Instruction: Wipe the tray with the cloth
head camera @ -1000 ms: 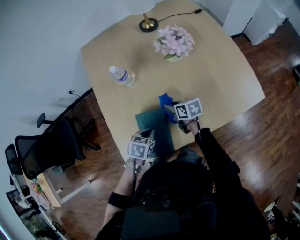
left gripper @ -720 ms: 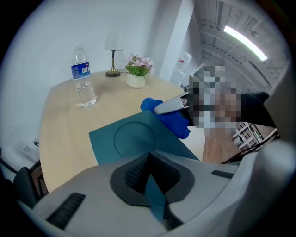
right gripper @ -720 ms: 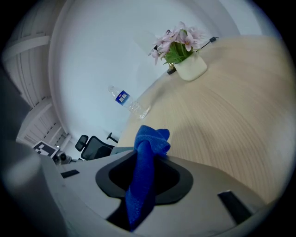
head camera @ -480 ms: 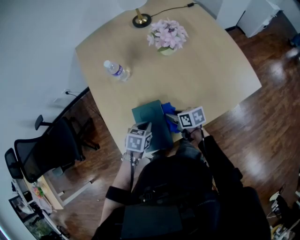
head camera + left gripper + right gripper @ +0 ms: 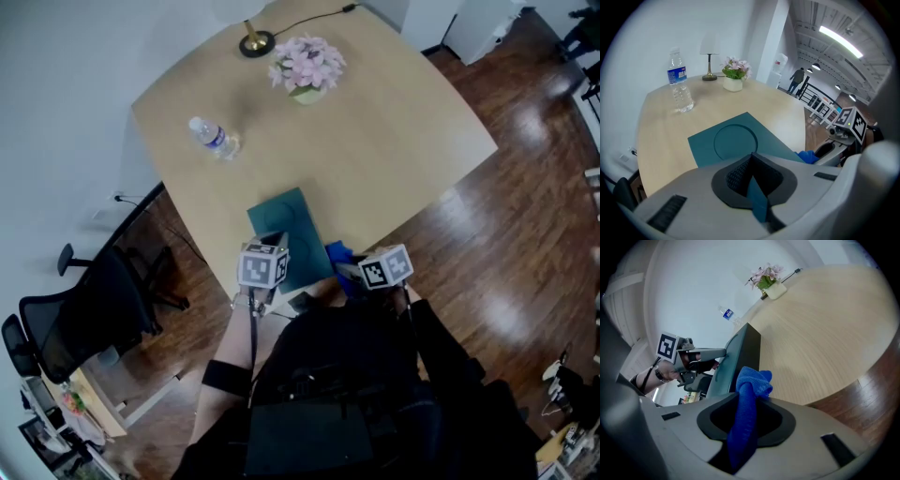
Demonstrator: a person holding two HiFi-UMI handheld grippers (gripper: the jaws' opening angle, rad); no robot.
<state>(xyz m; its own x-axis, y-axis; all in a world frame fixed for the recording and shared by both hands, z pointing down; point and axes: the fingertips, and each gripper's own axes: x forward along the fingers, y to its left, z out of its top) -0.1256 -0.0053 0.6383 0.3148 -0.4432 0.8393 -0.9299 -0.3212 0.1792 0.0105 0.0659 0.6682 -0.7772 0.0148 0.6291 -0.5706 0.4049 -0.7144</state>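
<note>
Teal tray (image 5: pixel 284 220) sits at near edge of pale wood surface (image 5: pixel 394 122), long side running away from the person. Round recess shows in its top (clearest in left gripper view). Can't tell if it lies fully flat.

L gripper (image 5: pixel 273 246): jaws clamped on tray's near edge, a thin teal strip of it pinched between the pads.

R gripper (image 5: pixel 744 425): jaws closed on blue cloth (image 5: pixel 749 404), which stands up in a bunch between them w/ a folded top poking past the tips. In head view the cloth (image 5: pixel 339 255) is off the tray, just beside its near right corner, about over the rim of the surface. Contact w/ tray: can't tell.

Both grippers close in front of the person's body, marker cubes up, R one a bit further right and nearer the person.

Rest of surface, far side: water bottle (image 5: pixel 211 137) upright at left, well apart from tray; pink flowers in pot (image 5: pixel 307 67); lamp base (image 5: pixel 254 42) w/ cord behind. Black office chair (image 5: pixel 84 309) on the dark wood floor at left.
</note>
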